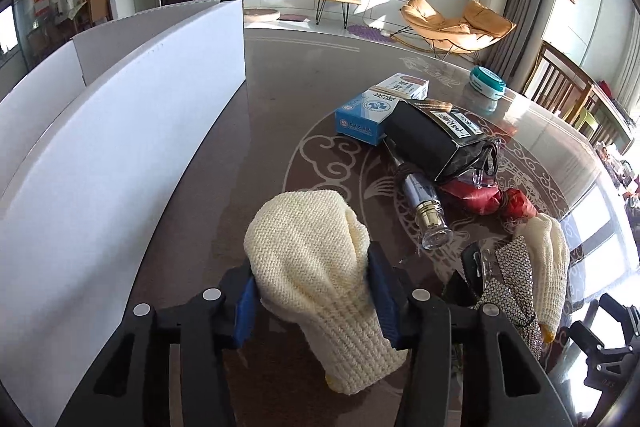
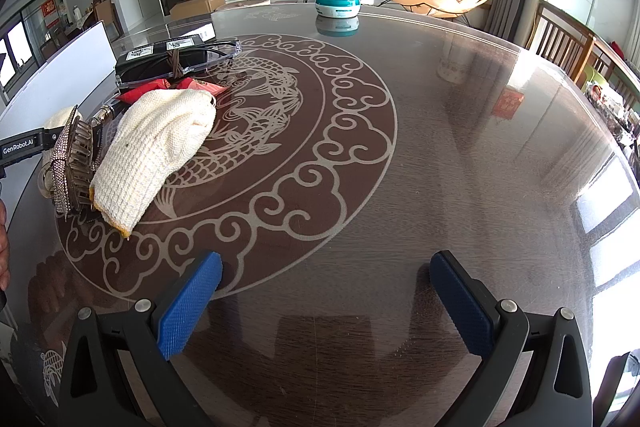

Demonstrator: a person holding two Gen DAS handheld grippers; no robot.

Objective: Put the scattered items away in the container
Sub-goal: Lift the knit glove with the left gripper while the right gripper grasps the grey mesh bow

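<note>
My left gripper [image 1: 314, 297] is shut on a cream knit glove [image 1: 316, 263] and holds it above the table, just right of the white container [image 1: 120, 155]. A second cream glove [image 2: 160, 147] lies on the table beside a rhinestone hair clip [image 2: 70, 163]. Behind them lie a red pouch [image 1: 480, 193], a small glass bottle [image 1: 424, 203], a black packet [image 1: 436, 139] and a blue and white box [image 1: 380, 109]. My right gripper [image 2: 326, 291] is open and empty over bare table, to the right of the pile. The container's inside is hidden.
A teal and white round tub [image 2: 338, 5] stands at the far edge of the round glass table [image 2: 460, 147]. Wooden chairs [image 2: 560, 43] stand at the right edge. The left gripper's body [image 2: 24, 147] shows at the left in the right wrist view.
</note>
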